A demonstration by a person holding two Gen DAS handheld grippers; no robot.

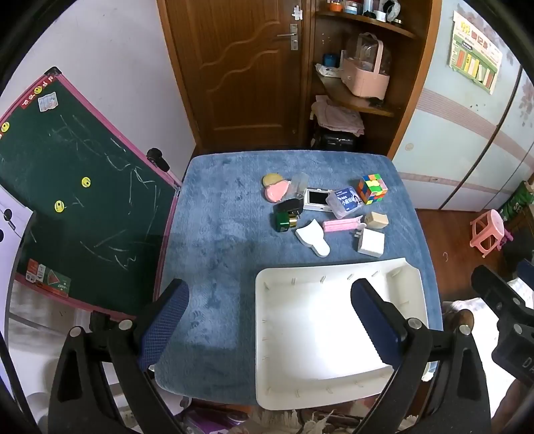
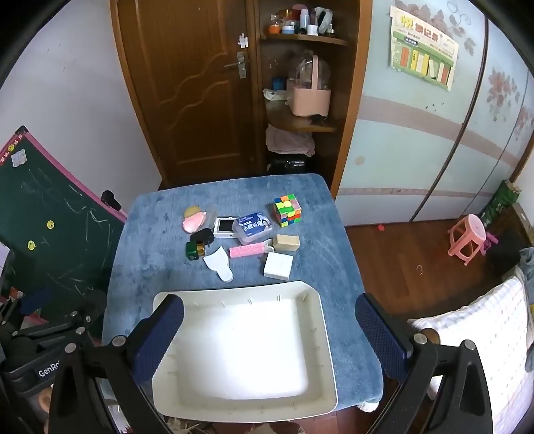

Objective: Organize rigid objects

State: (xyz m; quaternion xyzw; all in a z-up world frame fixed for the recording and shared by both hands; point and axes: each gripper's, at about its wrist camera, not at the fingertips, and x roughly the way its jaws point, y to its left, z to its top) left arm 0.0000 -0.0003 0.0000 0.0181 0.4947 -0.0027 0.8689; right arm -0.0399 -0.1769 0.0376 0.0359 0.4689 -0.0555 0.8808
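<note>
Beyond the right claw (image 2: 268,334), held wide apart above the empty white tray (image 2: 328,337), the white block (image 2: 278,266) is best gripped first; the left claw (image 1: 270,320) is likewise spread.

Brown wooden door (image 2: 187,96) at back, metal handle (image 2: 237,65) on right edge. Beside it, open corner shelves (image 2: 302,125): pink basket (image 2: 310,96) on middle shelf, jars & bottles (image 2: 300,21) on top shelf, folded pinkish cloth (image 2: 288,140) lower down. Green chalkboard (image 1: 76,187) w/ pink frame leaning at left, yellow smiley magnets (image 1: 86,182) on it. Pale blue wardrobe (image 2: 417,143) at right, colourful poster (image 2: 424,46) stuck on. Pink plastic stool (image 2: 465,238) on wood floor (image 2: 400,267), far right.
</note>
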